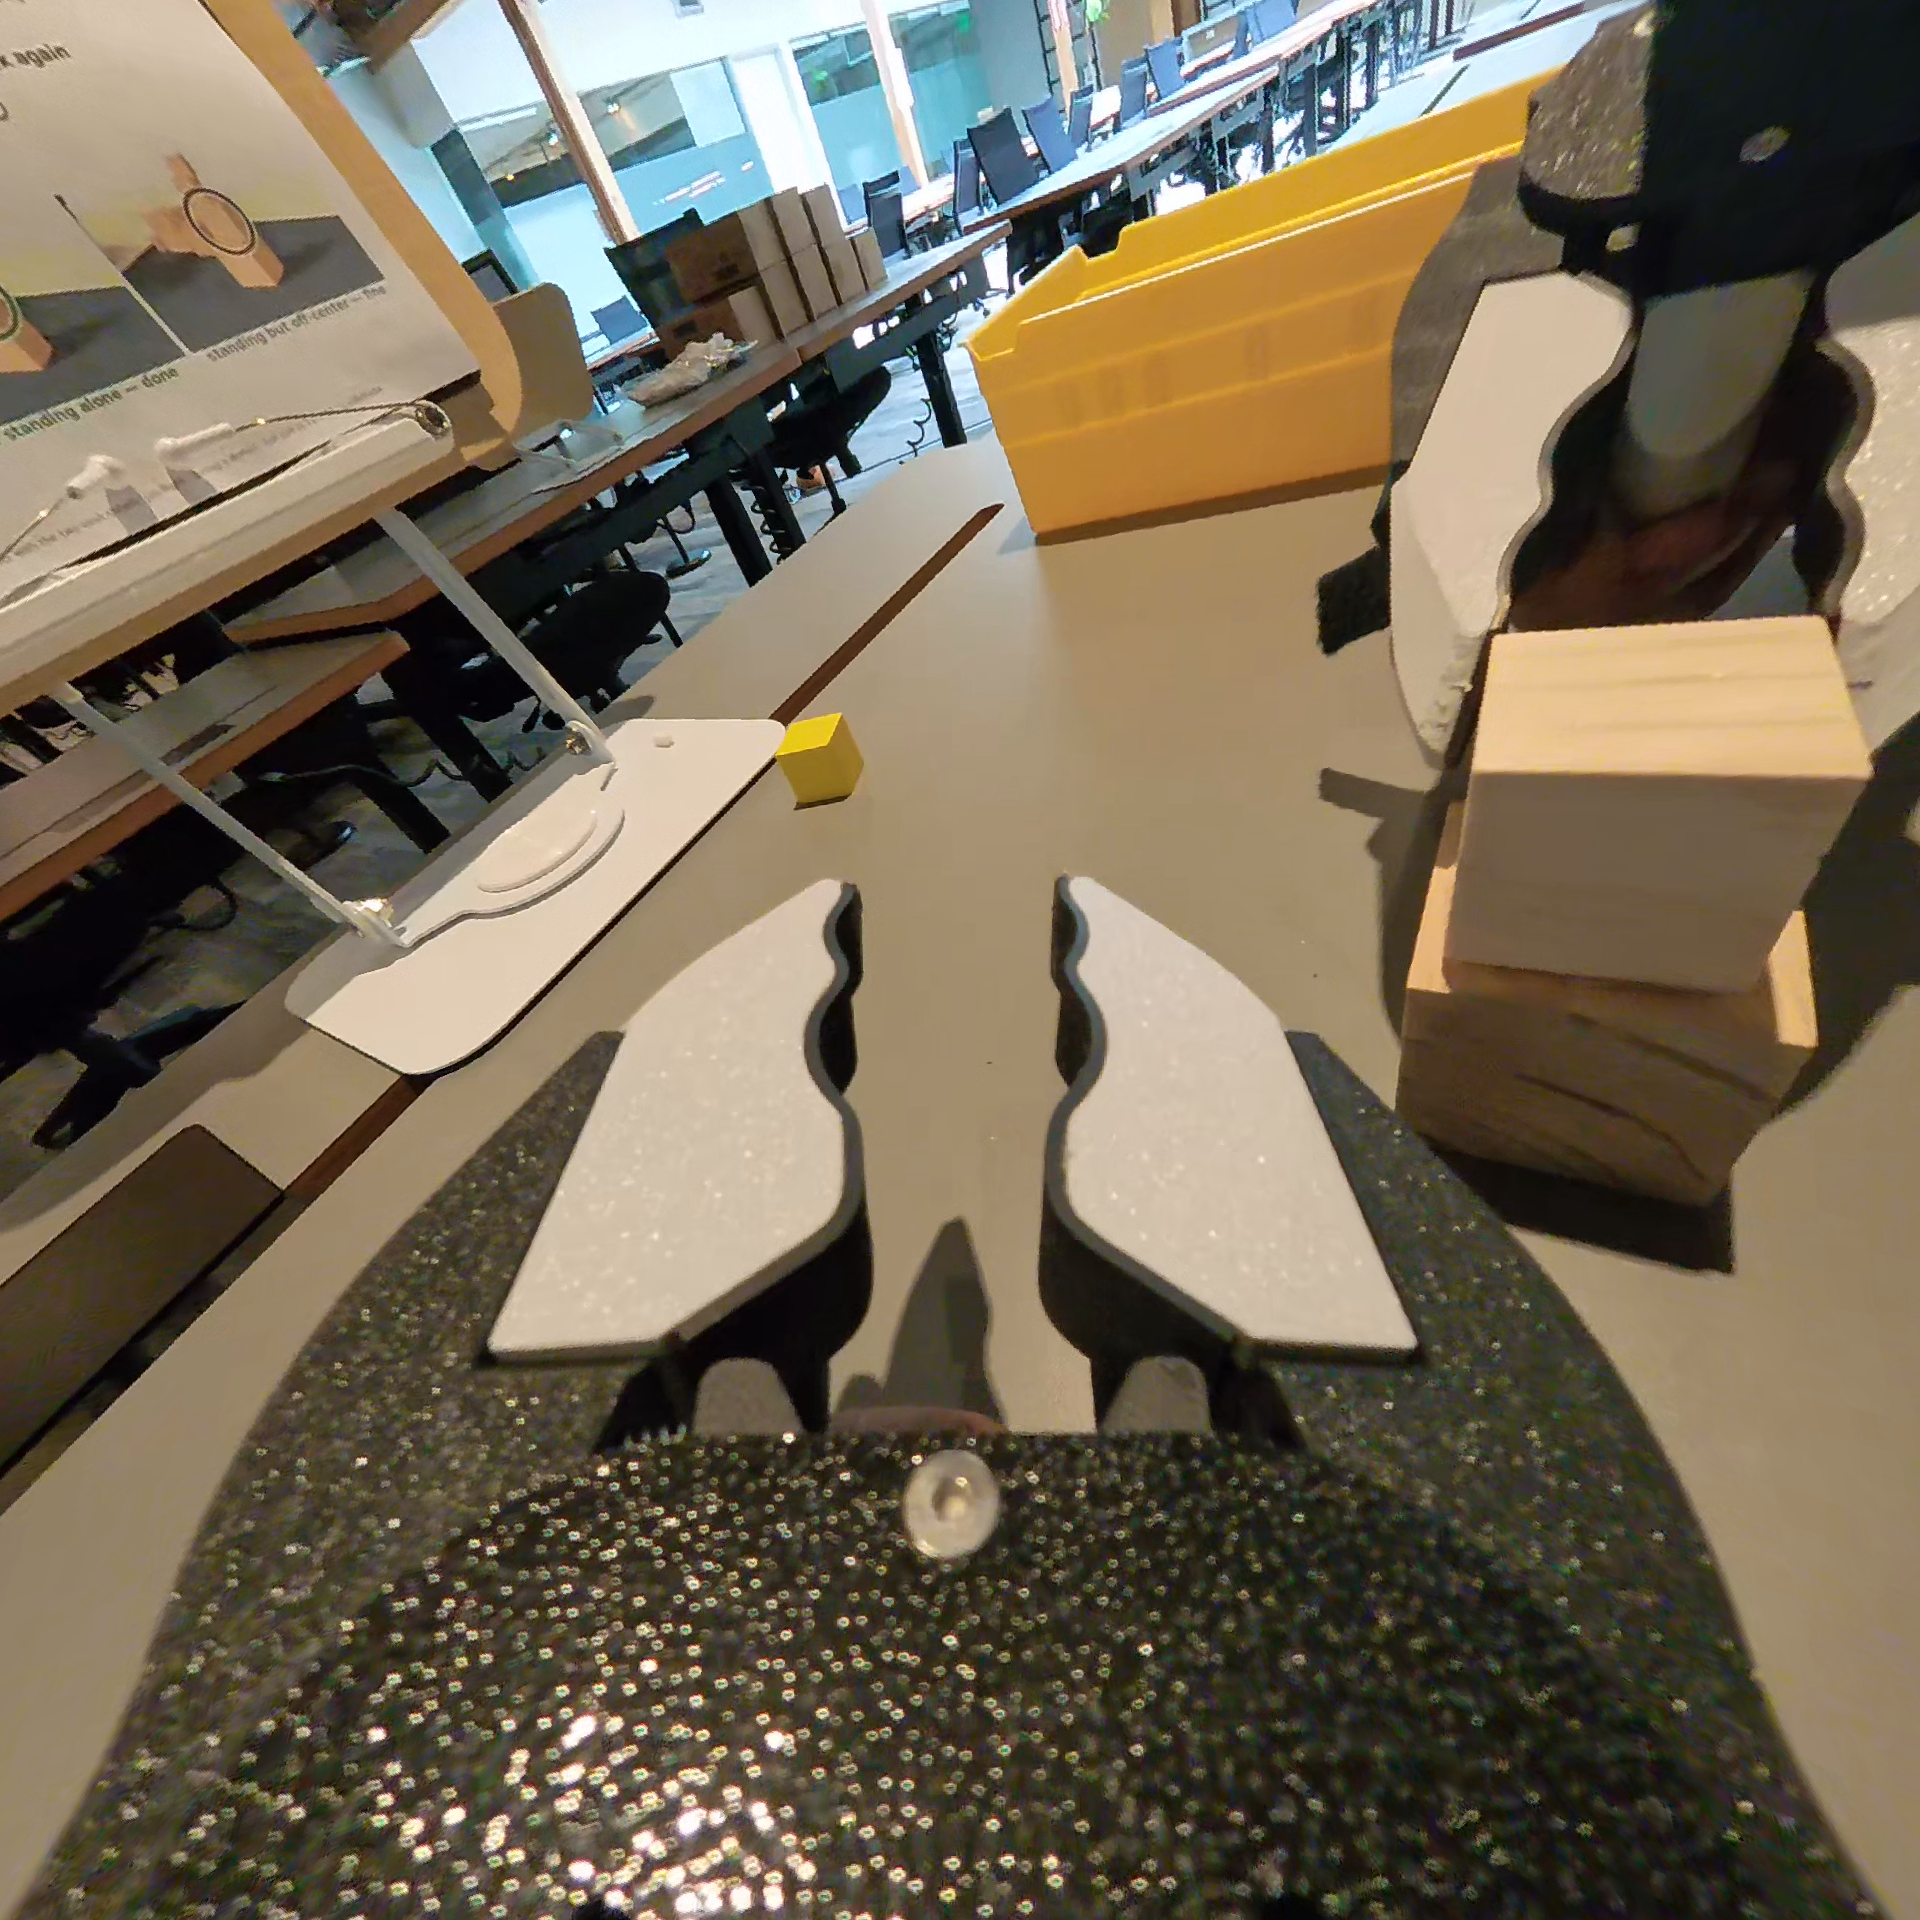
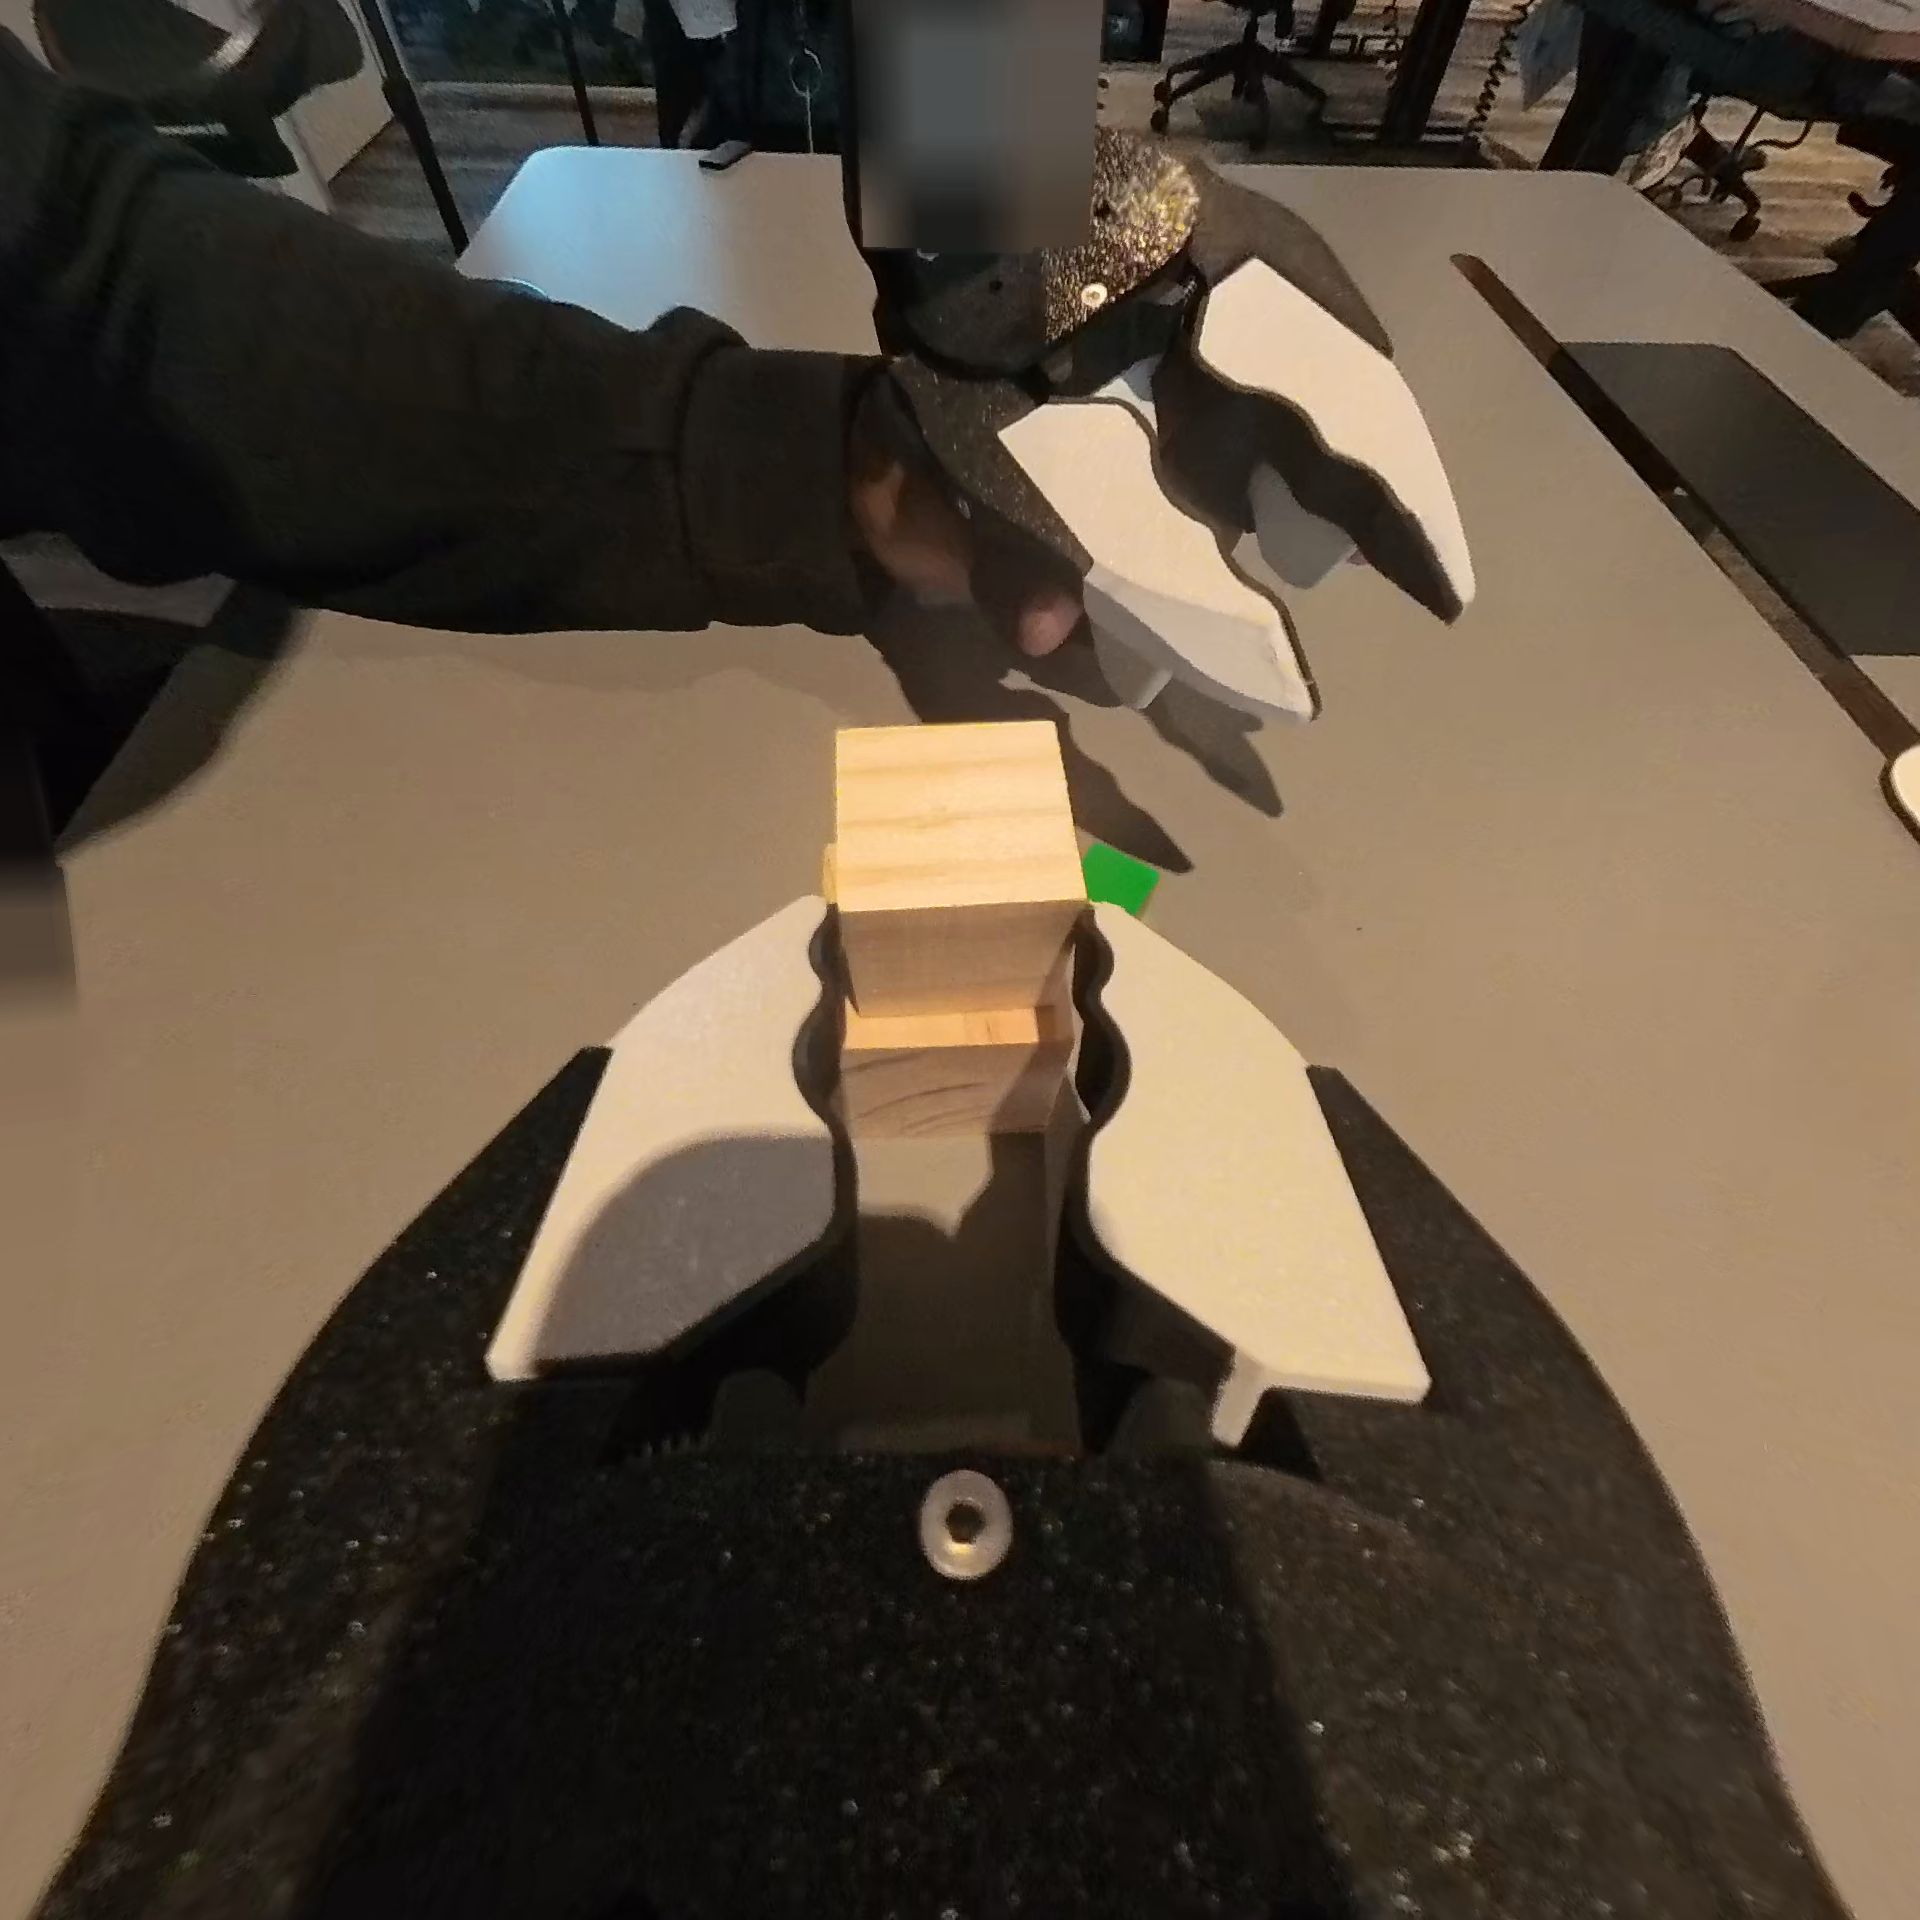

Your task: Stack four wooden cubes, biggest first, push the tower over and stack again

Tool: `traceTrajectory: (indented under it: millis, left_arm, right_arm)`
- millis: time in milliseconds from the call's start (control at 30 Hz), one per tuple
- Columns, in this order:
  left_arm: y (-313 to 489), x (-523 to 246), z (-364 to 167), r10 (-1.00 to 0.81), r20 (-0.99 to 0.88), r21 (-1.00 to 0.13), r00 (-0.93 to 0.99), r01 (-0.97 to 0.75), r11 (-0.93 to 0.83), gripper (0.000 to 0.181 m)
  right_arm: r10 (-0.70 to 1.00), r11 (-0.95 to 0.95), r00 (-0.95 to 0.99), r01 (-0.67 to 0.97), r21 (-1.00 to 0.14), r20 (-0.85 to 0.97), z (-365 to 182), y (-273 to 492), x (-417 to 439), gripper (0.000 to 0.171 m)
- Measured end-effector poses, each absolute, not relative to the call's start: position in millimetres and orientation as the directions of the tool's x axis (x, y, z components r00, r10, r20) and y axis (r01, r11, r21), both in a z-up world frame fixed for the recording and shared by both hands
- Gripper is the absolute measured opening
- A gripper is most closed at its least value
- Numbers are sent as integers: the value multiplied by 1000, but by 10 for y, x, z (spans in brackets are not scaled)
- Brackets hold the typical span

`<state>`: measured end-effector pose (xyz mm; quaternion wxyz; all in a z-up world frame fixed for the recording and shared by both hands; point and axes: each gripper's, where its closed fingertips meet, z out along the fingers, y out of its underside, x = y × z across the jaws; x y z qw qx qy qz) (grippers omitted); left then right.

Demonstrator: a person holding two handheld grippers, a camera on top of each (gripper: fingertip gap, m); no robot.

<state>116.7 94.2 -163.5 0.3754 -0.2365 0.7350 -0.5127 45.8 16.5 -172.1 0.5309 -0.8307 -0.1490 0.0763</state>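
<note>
Two wooden cubes are stacked on the grey table (image 2: 416, 935). The upper cube (image 2: 956, 831) sits slightly off-centre on the wider lower cube (image 2: 935, 1091). My right gripper (image 2: 961, 920) is shut on the upper cube, with a finger on each side. In the left wrist view the stack stands at the right: upper cube (image 1: 1652, 800), lower cube (image 1: 1590, 1070), with the right gripper (image 1: 1662, 540) above and behind them. My left gripper (image 1: 956, 914) is open and empty, left of the stack. It also shows in the right wrist view (image 2: 1377, 655), held by a hand in a dark sleeve.
A small yellow cube (image 1: 821, 758) lies beside a white stand base (image 1: 540, 883) that holds an instruction sheet (image 1: 156, 260). A yellow bin (image 1: 1195, 364) stands at the far end of the table. A small green cube (image 2: 1120, 878) lies just behind the stack.
</note>
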Motion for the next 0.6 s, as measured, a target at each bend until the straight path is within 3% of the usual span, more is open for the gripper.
traceTrajectory:
  millis: [600]
  left_arm:
    - [940,1175,-1649,-733,-318,-927,-601,33,375,34]
  right_arm:
    - [288,-438,957,157,-885,28,-1702,175,448,43]
